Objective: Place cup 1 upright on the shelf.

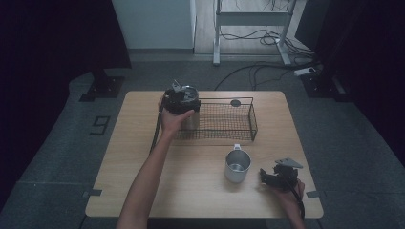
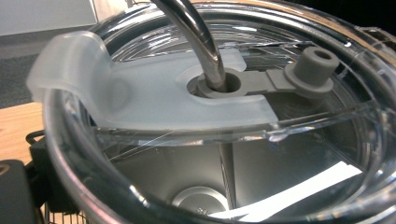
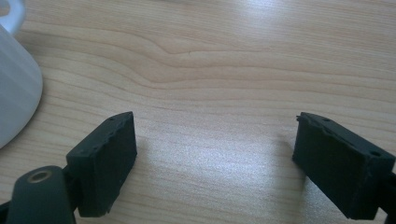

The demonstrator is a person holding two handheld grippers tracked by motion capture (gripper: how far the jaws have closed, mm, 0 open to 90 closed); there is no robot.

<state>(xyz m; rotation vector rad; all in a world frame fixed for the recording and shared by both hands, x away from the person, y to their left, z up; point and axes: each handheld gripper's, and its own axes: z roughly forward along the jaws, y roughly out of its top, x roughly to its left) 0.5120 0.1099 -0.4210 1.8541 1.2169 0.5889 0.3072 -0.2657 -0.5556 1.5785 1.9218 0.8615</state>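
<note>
A steel tumbler (image 1: pixel 187 107) with a clear plastic lid (image 2: pixel 224 93) stands upright at the far left of the table, at the left end of a black wire basket (image 1: pixel 224 120). Whether it sits inside the basket or just against it cannot be told. The left gripper (image 1: pixel 177 101) is at the tumbler's top, its hand (image 1: pixel 172 119) wrapped around the near side. Whether its jaws are apart or clamped on the tumbler cannot be told, since the pictures hide them.

In the left gripper view the lid is round and see-through, with a frosted, flexible tab (image 2: pixel 140 93) lying across it. A curved metal straw (image 2: pixel 196 37) passes down through a grey rubber ring in the middle, and a grey rubber plug (image 2: pixel 312 70) sits beside it. Through the lid the brushed steel inside shows (with a white paper strip (image 2: pixel 299 191) low down).

On the near right, the right gripper (image 1: pixel 277 179) rests low over bare wood, its two black, blocky jaws standing well apart with nothing between them. A steel mug (image 1: pixel 237 166) with a small handle stands just to its left, not touching. A small dark round object (image 1: pixel 235 102) lies at the far side of the basket. The table (image 1: pixel 200 191) is pale wood with visible grain.
</note>
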